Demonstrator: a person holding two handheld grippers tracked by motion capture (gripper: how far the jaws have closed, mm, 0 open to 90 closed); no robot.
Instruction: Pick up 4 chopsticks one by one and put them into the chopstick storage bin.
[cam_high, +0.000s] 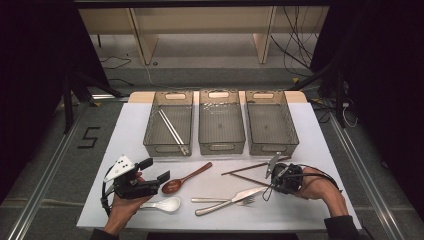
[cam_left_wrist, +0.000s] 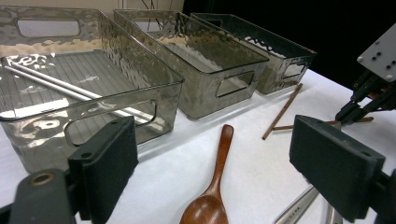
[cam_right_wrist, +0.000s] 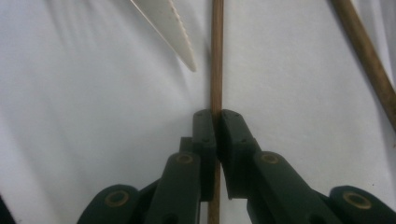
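White table cover amid dark room; right gripper clamped on brown chopstick, left gripper wide apart.

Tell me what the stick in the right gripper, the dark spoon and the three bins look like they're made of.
The chopstick clamped in the right gripper looks like wood: brown, matte, faint grain. The dark spoon looks like wood too, reddish-brown with a soft lacquer-like sheen. The bins seem to be smoky translucent plastic with a rippled, glossy wall; you can see through them.
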